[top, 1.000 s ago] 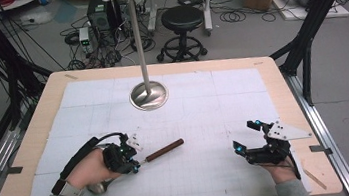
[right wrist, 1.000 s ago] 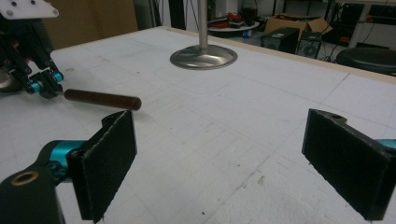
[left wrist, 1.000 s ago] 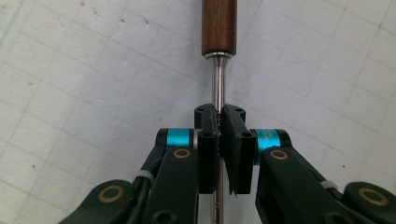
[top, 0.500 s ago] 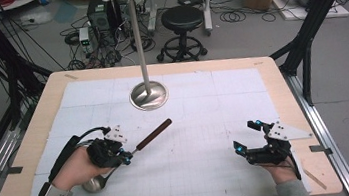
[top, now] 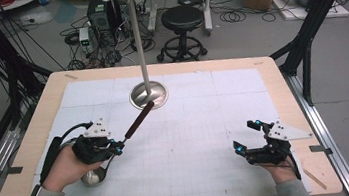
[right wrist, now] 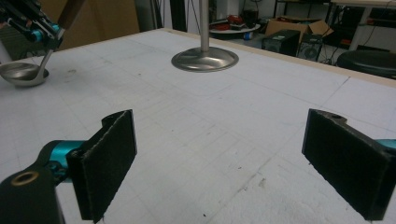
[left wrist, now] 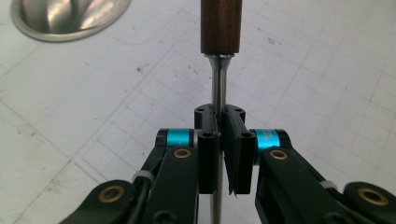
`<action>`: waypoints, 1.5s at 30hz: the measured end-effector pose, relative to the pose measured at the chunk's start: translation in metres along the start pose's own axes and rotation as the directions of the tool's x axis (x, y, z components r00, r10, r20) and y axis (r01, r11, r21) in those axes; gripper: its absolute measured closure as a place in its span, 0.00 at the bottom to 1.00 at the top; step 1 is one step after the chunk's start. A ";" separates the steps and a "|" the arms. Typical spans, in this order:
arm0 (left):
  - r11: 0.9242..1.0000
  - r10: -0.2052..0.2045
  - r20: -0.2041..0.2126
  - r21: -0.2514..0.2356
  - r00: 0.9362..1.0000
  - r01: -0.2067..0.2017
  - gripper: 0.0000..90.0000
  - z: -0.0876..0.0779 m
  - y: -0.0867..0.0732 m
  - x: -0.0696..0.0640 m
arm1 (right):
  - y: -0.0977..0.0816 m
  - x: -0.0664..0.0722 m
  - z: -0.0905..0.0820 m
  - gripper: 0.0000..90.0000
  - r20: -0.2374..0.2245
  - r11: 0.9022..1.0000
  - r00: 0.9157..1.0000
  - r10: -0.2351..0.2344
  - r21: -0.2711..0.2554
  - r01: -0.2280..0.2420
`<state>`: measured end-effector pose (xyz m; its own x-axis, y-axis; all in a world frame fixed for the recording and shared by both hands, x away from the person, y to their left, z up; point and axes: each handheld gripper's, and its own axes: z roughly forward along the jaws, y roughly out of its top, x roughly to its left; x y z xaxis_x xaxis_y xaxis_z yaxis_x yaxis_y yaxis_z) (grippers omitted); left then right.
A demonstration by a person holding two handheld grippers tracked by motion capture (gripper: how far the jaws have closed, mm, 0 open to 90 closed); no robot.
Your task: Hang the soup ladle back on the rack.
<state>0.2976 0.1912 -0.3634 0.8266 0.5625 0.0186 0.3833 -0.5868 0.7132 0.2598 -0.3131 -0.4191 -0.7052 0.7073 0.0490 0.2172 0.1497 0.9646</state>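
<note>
A steel ladle with a dark wooden handle (top: 139,119) lies slanted across the white mat. Its bowl (top: 94,176) sits under the person's left hand and its handle tip points at the stand's round base (top: 149,95). My left gripper (top: 113,148) is shut on the thin steel shaft (left wrist: 217,81) just below the wooden grip (left wrist: 221,25). In the right gripper view the ladle bowl (right wrist: 21,73) rests on the mat with the left gripper (right wrist: 39,28) above it. My right gripper (top: 245,135) rests at the near right of the table, jaws wide open (right wrist: 224,163) and nothing between them.
A tall metal pole (top: 138,37) rises from the round base at the table's middle back. The white gridded mat (top: 201,125) covers most of the wooden table (top: 32,145). A stool (top: 181,21), cables and boxes lie on the floor beyond.
The left hand has lifted and drifted left, swinging the ladle handle from pointing right to pointing up toward the stand's base. The right gripper has stayed put.
</note>
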 end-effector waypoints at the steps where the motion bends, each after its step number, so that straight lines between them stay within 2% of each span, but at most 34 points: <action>1: 1.000 -0.005 0.002 -0.008 1.000 0.005 0.93 -0.002 0.000 0.001 | 0.000 0.000 0.000 0.10 0.000 1.000 1.000 -0.001 -0.001 0.001; 8: 0.997 -0.021 0.002 -0.079 1.000 0.021 0.93 -0.012 -0.002 0.006 | 0.000 0.000 0.000 0.10 0.000 1.000 1.000 -0.001 -0.001 0.001; 10: 0.992 -0.036 0.027 -0.120 0.999 0.039 0.93 -0.015 -0.002 0.007 | 0.000 0.000 0.000 0.10 0.000 1.000 1.000 -0.001 0.001 0.001; 13: 0.981 -0.045 0.048 -0.189 0.998 0.053 0.93 -0.020 -0.001 0.007 | 0.000 0.000 0.000 0.10 0.001 1.000 1.000 0.000 0.001 0.000; 20: 0.959 -0.054 -0.028 -0.279 0.998 0.044 0.93 -0.026 -0.002 0.008 | 0.000 0.000 0.000 0.10 0.002 1.000 1.000 0.002 -0.001 -0.002; 24: 0.950 -0.078 -0.024 -0.306 0.997 0.067 0.93 -0.025 -0.005 0.011 | 0.000 0.000 0.001 0.10 0.001 1.000 1.000 0.003 0.001 -0.003; 28: 0.943 -0.085 -0.041 -0.325 0.996 0.068 0.93 -0.025 -0.005 0.011 | 0.000 0.000 0.001 0.10 0.002 1.000 1.000 0.001 0.001 -0.001; 31: 0.927 -0.104 -0.068 -0.368 0.992 0.072 0.93 -0.026 -0.006 0.010 | 0.000 0.000 0.001 0.10 0.003 1.000 1.000 -0.004 0.000 0.004; 33: 0.912 -0.125 -0.101 -0.404 0.987 0.075 0.93 -0.026 -0.006 0.010 | 0.000 0.000 0.001 0.10 0.002 1.000 1.000 -0.002 0.002 0.002; 36: 0.897 -0.147 -0.124 -0.434 0.981 0.080 0.93 -0.027 -0.006 0.011 | 0.000 0.000 0.001 0.10 0.001 1.000 1.000 -0.001 0.006 0.001; 39: 0.891 -0.159 -0.153 -0.448 0.975 0.075 0.93 -0.028 -0.006 0.010 | 0.000 0.000 0.002 0.10 0.000 1.000 1.000 -0.004 0.008 0.004; 45: 0.879 -0.183 -0.171 -0.470 0.968 0.083 0.93 -0.026 -0.006 0.012 | -0.001 0.000 0.003 0.10 0.000 1.000 1.000 -0.004 0.014 0.004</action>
<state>0.2943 0.2161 -0.3493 0.6597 0.7515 0.0072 0.2123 -0.1955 0.9574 0.2611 -0.3112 -0.4206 -0.7060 0.7067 0.0451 0.2234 0.1618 0.9612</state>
